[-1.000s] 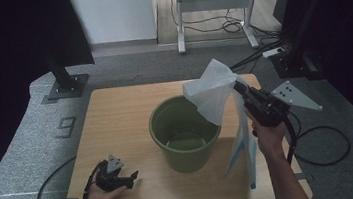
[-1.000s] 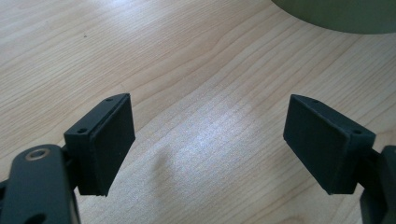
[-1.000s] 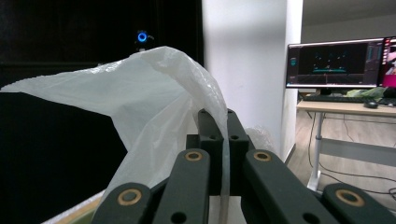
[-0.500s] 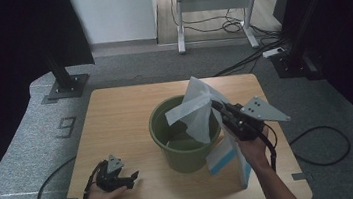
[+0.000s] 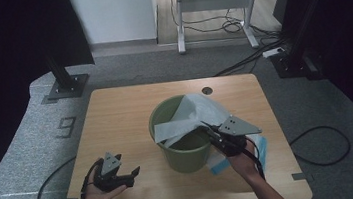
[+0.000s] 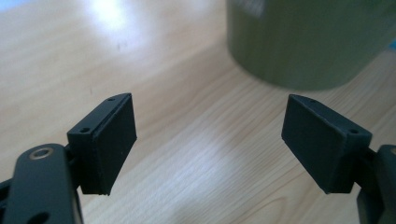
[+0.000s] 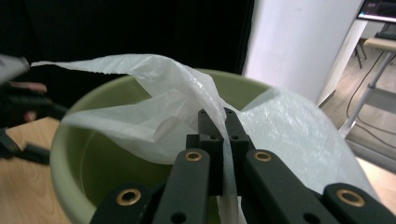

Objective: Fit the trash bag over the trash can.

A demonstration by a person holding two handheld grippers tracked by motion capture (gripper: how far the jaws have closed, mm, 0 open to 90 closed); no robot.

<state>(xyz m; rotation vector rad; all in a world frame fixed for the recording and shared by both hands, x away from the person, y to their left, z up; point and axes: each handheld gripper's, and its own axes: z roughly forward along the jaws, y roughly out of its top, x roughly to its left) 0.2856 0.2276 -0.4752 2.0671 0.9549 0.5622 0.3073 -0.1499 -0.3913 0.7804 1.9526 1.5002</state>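
Bag [image 5: 189, 115] is draping across the bucket [image 5: 183, 154], stretching left from the right gripper [image 5: 210, 135].
Right gripper's jaws are pinching the bag; left gripper [image 5: 131, 174] is gaping wide, empty.

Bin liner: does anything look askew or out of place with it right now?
Yes. The liner is not seated in the green bin: it lies bunched across the right part of the rim, unopened, pinched in the right tongs. Part of it trails down outside the bin onto the table. The left tongs are open, off to the side.
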